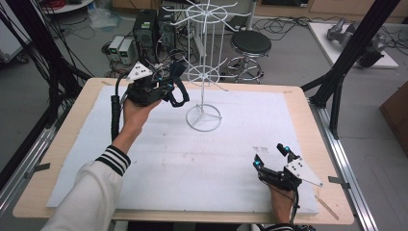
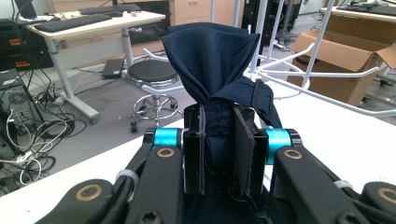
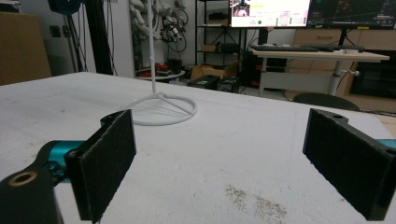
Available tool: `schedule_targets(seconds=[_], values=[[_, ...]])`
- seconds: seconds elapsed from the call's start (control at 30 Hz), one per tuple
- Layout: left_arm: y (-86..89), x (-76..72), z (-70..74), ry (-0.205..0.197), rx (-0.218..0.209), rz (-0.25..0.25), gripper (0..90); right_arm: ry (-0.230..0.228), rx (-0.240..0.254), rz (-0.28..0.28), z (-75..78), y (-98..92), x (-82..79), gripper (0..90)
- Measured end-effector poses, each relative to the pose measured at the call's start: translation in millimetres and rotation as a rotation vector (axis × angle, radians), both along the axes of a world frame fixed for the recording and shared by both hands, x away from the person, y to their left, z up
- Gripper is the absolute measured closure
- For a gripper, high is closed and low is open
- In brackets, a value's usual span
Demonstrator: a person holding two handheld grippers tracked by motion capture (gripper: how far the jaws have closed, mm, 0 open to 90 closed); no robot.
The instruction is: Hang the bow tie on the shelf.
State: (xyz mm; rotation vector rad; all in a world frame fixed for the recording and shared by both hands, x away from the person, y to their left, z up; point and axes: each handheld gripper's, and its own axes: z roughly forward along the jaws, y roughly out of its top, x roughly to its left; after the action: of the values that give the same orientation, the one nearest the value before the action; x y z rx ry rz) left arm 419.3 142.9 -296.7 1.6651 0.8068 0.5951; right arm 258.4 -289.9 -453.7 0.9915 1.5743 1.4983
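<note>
Left gripper [image 2: 218,154] jaws pinching bunched navy cloth [image 2: 212,60], strap looping beside; right gripper [image 1: 274,156] jaws spread

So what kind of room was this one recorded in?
Most likely a robotics lab or workshop: desks with keyboards and monitors, computer towers with loose cables on the floor, and a black frame around the foam-topped work table.

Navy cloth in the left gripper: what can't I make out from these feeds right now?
- Navy cloth: left gripper view, lower part hidden between the pads of the left gripper; its full shape is unclear.
- Its strap: high view, too small to tell what it is.
- White wire rack: top cut off by the high view's upper edge.
- Right gripper: open, resting on the white mat; body below the frame's edge.
</note>
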Motion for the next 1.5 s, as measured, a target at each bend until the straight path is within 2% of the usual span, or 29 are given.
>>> schedule_targets(seconds=[0.37, 0.9, 1.23, 1.33, 1.5], values=[[1.2, -2.6, -2.9, -0.004, 0.018, 0.002, 74.9, 0.007, 0.005, 0.001, -0.1, 0.4, -0.6, 8.6], [0.0, 0.4, -2.8, -0.003, 0.013, 0.017, 74.9, 0.002, 0.002, 0.000, -0.1, 0.0, -0.2, 8.6], [1.4, -2.9, 8.6, -0.032, 0.027, 0.015, 74.9, 0.003, 0.002, 0.000, -0.1, 0.0, -0.2, 8.6], [-0.1, -4.1, 12.4, -0.046, 0.045, 0.014, 74.9, 0.003, 0.002, -0.001, -0.1, 0.1, -0.2, 8.6], [-1.4, 0.3, 16.3, -0.050, 0.053, 0.026, 74.9, 0.006, 0.004, 0.001, -0.1, 0.4, -0.5, 8.6]])
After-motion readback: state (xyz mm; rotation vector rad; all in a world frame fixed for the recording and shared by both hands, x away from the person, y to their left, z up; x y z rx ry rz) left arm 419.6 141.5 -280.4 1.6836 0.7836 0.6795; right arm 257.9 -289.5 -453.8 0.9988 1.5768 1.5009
